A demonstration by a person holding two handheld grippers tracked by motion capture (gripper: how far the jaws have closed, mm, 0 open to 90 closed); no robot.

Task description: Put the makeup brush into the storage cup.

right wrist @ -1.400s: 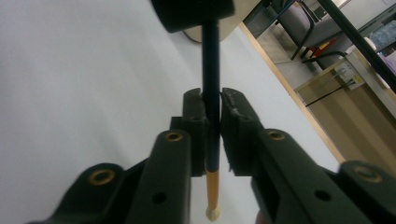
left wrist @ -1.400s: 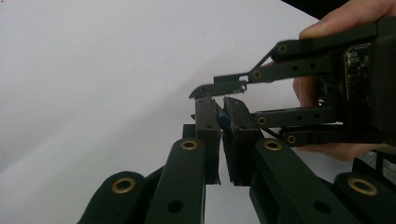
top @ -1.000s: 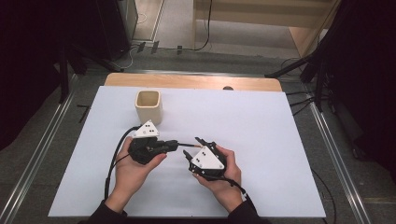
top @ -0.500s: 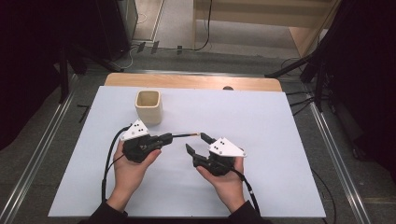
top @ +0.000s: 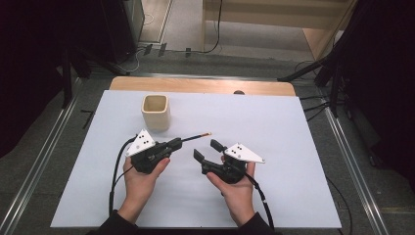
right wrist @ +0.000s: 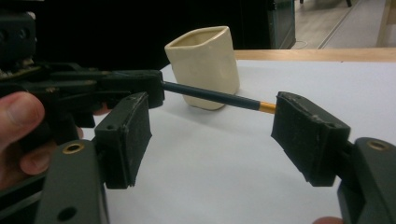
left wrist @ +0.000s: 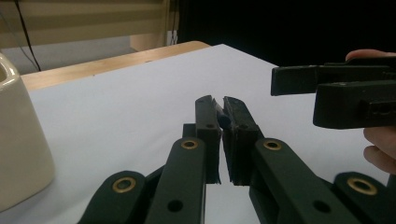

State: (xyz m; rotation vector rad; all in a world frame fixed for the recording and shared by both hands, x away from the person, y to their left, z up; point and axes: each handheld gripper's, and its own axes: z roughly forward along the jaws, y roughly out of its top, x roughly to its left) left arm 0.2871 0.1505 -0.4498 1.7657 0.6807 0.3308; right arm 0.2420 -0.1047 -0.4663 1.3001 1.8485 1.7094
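Note:
My left gripper (top: pixel 179 143) is shut on a dark pencil (top: pixel 195 137), whose gold end points right, toward the right hand. Seen along the left jaws, the pencil (left wrist: pixel 218 113) is pinched end-on between the pads of the left gripper (left wrist: pixel 219 109). My right gripper (top: pixel 205 149) stands open just right of it. Its jaws have just been opening and nothing is between them. In the right gripper view the pencil (right wrist: pixel 210 95) crosses just beyond the right gripper (right wrist: pixel 217 140), its gold band near the right-hand pad (right wrist: pixel 306 133). A cream square cup (top: pixel 155 112) stands behind the left hand.
Both hands rest on a white table sheet (top: pixel 293 127), with a wooden strip (top: pixel 195 85) along its far edge. The left gripper's black cable (top: pixel 117 166) loops beside the left wrist. Metal rails run down both sides of the table.
The right gripper's jaws have spread wider and it has drawn slightly right, away from the left gripper. The left gripper keeps hold of the pencil.

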